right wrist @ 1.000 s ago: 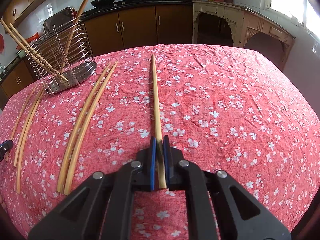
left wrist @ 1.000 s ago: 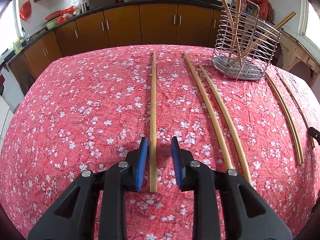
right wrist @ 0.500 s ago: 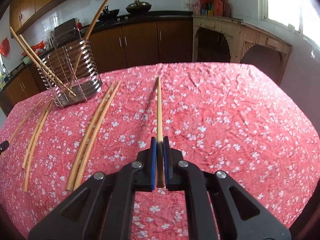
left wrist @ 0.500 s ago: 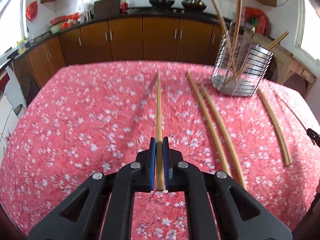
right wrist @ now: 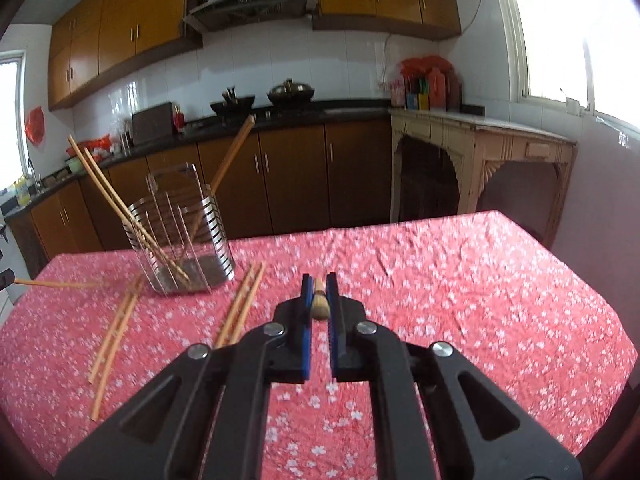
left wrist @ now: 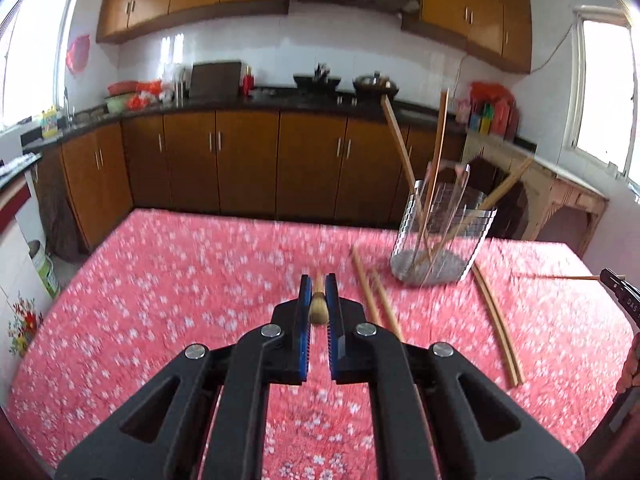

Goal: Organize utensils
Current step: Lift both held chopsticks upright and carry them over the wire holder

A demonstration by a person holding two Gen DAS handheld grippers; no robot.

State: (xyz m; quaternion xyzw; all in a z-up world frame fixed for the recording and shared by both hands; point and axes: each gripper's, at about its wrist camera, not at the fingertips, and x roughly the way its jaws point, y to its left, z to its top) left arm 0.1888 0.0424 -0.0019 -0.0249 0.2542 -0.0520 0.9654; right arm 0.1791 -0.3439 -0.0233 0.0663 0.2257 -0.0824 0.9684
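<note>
chopstick count, one wire holder (right wrist: 180, 236)

three chopsticks (right wrist: 104, 184) stand in the holder, four loose chopsticks (right wrist: 240, 308) lie on the desk (right wrist: 480, 280), plus one in each gripper.

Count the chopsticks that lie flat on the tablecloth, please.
4. One pair of chopsticks lies right of the wire holder in the right wrist view; a second pair lies left of it. Others may be hidden near the camera.

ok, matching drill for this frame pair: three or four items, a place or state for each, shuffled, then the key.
Items:
1. left gripper
2. wire holder
3. chopstick pair
4. tablecloth

States:
A. red, white blossoms
B. flat on the cloth, right of the holder in the right wrist view
C. upright, chopsticks leaning in it
D. shut on a single chopstick

Pairs: 1-D, 2-C, 3-B, 4-A
</note>
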